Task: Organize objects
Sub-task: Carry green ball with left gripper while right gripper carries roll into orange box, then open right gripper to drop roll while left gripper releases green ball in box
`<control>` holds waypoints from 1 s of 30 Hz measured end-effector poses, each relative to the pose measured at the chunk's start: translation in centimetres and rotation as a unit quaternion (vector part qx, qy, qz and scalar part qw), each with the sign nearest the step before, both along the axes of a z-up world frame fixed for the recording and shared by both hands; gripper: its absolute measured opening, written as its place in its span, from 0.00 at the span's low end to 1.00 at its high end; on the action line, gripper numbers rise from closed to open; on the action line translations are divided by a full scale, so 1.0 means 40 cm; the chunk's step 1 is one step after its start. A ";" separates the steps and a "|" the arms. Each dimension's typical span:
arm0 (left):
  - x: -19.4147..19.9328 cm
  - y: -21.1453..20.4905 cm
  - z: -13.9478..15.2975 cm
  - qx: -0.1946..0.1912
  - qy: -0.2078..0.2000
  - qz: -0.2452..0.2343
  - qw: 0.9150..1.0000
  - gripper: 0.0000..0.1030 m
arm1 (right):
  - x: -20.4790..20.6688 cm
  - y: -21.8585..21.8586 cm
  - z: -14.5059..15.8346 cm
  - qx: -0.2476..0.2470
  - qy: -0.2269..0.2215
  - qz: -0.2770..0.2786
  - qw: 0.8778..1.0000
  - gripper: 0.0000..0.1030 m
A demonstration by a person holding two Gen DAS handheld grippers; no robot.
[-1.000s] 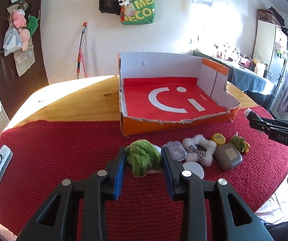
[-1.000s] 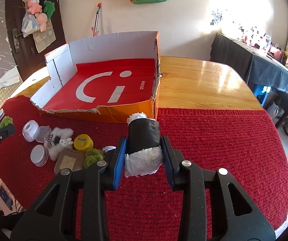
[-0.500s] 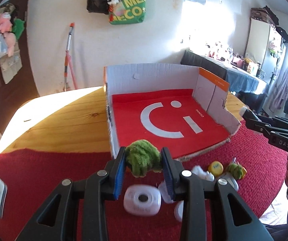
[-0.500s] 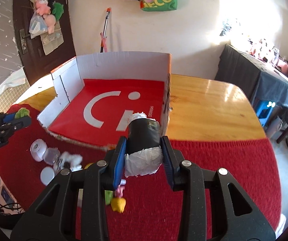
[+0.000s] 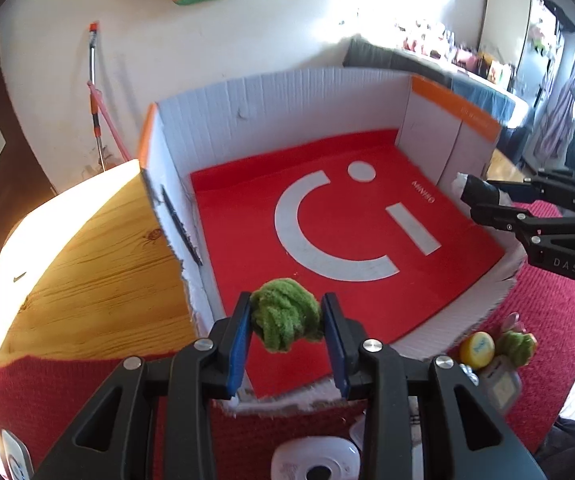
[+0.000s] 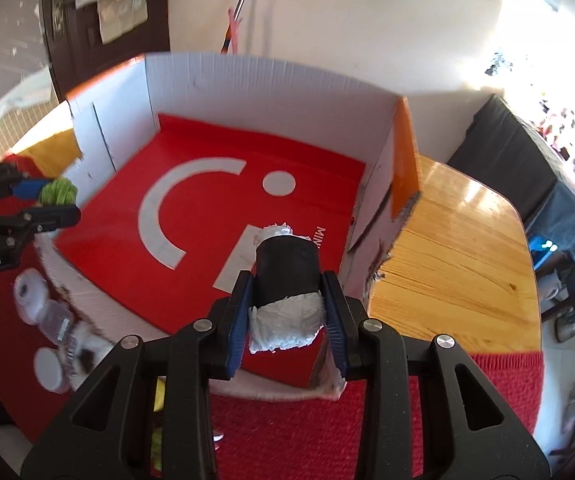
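Note:
My left gripper (image 5: 287, 328) is shut on a fuzzy green ball (image 5: 285, 318) and holds it above the near left corner of the open cardboard box (image 5: 279, 112) with a red floor. My right gripper (image 6: 287, 312) is shut on a black roll stuffed with white paper (image 6: 285, 280), held over the box's near right corner (image 6: 401, 152). Each gripper shows in the other's view: the right gripper (image 5: 483, 200) with the roll, the left gripper (image 6: 53, 204) with the green ball (image 6: 58, 192).
Small items lie on the red knitted mat (image 5: 539, 312) in front of the box: a yellow cap (image 5: 476, 348), a green fuzzy toy (image 5: 519, 346), a white round device (image 5: 313, 462), clear lids (image 6: 31, 294). Bare wooden table (image 6: 459, 264) flanks the box.
Both grippers have risen and moved forward from above the mat to over the box's front edge, still holding their objects. The loose items have dropped below view.

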State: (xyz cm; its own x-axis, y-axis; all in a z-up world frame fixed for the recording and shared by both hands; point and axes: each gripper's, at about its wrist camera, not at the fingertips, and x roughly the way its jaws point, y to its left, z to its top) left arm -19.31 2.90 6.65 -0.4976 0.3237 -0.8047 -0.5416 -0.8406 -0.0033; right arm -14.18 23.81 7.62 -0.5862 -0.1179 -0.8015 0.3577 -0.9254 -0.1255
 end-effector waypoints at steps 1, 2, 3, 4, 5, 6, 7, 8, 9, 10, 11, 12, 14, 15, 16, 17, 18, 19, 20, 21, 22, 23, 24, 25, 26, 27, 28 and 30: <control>-0.004 0.006 -0.005 -0.006 -0.001 -0.004 1.000 0.35 | -0.005 -0.003 -0.006 0.003 -0.005 0.004 1.000 0.32; -0.008 0.011 -0.010 -0.013 0.000 -0.007 1.000 0.35 | -0.011 -0.007 -0.014 0.008 -0.012 0.009 1.000 0.32; -0.011 0.016 -0.013 -0.018 0.001 -0.010 1.000 0.35 | -0.014 -0.010 -0.020 0.013 -0.017 0.012 1.000 0.32; -0.013 0.019 -0.015 -0.021 0.000 -0.012 1.000 0.35 | -0.019 -0.014 -0.028 0.020 -0.023 0.017 0.999 0.32; -0.017 0.023 -0.019 -0.024 -0.002 -0.016 1.000 0.35 | -0.022 -0.018 -0.034 0.025 -0.028 0.022 0.999 0.32; -0.020 0.025 -0.022 -0.026 -0.005 -0.018 0.999 0.35 | -0.025 -0.019 -0.038 0.028 -0.032 0.024 0.999 0.32; -0.023 0.028 -0.025 -0.028 -0.007 -0.021 0.999 0.35 | -0.029 -0.021 -0.044 0.032 -0.038 0.028 0.998 0.32; -0.026 0.030 -0.029 -0.032 -0.010 -0.022 0.999 0.35 | -0.033 -0.022 -0.048 0.034 -0.042 0.030 0.998 0.32; -0.029 0.033 -0.035 -0.038 -0.014 -0.024 0.999 0.35 | -0.036 -0.023 -0.052 0.036 -0.047 0.033 0.998 0.32; -0.031 0.035 -0.039 -0.041 -0.017 -0.027 0.999 0.35 | -0.040 -0.024 -0.056 0.040 -0.052 0.036 0.997 0.32; -0.035 0.039 -0.045 -0.046 -0.023 -0.032 0.998 0.35 | -0.045 -0.027 -0.060 0.042 -0.056 0.039 0.997 0.32; -0.037 0.041 -0.050 -0.048 -0.026 -0.036 0.998 0.35 | -0.050 -0.028 -0.065 0.044 -0.063 0.043 0.996 0.32; -0.044 0.043 -0.062 -0.052 -0.036 -0.039 0.997 0.35 | -0.057 -0.027 -0.072 0.049 -0.072 0.045 0.995 0.32; -0.043 0.044 -0.064 -0.054 -0.033 -0.041 0.997 0.35 | -0.059 -0.027 -0.074 0.050 -0.075 0.047 0.995 0.32; -0.041 0.046 -0.063 -0.058 -0.028 -0.045 0.997 0.35 | -0.060 -0.027 -0.075 0.049 -0.078 0.050 0.995 0.32; -0.039 0.048 -0.064 -0.061 -0.027 -0.048 0.997 0.35 | -0.061 -0.028 -0.076 0.049 -0.081 0.052 0.994 0.32; -0.040 0.048 -0.064 -0.061 -0.029 -0.049 0.997 0.35 | -0.061 -0.028 -0.077 0.050 -0.083 0.054 0.994 0.32; -0.040 0.047 -0.063 -0.061 -0.029 -0.050 0.997 0.35 | -0.061 -0.029 -0.078 0.053 -0.084 0.056 0.993 0.32; -0.039 0.048 -0.063 -0.061 -0.028 -0.051 0.996 0.35 | -0.061 -0.030 -0.079 0.054 -0.085 0.058 0.993 0.32; -0.040 0.048 -0.063 -0.062 -0.028 -0.052 0.996 0.35 | -0.062 -0.030 -0.080 0.055 -0.087 0.060 0.993 0.32; -0.039 0.047 -0.063 -0.062 -0.028 -0.053 0.996 0.36 | -0.062 -0.029 -0.081 0.054 -0.090 0.061 0.993 0.32; -0.039 0.047 -0.062 -0.063 -0.027 -0.054 0.996 0.36 | -0.063 -0.027 -0.081 0.052 -0.092 0.061 0.993 0.32; -0.039 0.047 -0.062 -0.063 -0.026 -0.055 0.996 0.36 | -0.063 -0.025 -0.080 0.050 -0.093 0.062 0.992 0.32; -0.039 0.047 -0.063 -0.062 -0.026 -0.055 0.996 0.36 | -0.062 -0.023 -0.079 0.049 -0.095 0.063 0.992 0.32; -0.040 0.045 -0.062 -0.061 -0.027 -0.055 0.996 0.36 | -0.062 -0.023 -0.079 0.049 -0.095 0.063 0.992 0.32; -0.040 0.046 -0.063 -0.060 -0.027 -0.055 0.996 0.37 | -0.060 -0.023 -0.079 0.051 -0.094 0.065 0.992 0.32; -0.040 0.046 -0.063 -0.061 -0.026 -0.056 0.996 0.37 | -0.057 -0.023 -0.080 0.054 -0.093 0.067 0.992 0.32; -0.040 0.046 -0.062 -0.061 -0.026 -0.056 0.996 0.37 | -0.053 -0.022 -0.079 0.056 -0.092 0.069 0.992 0.32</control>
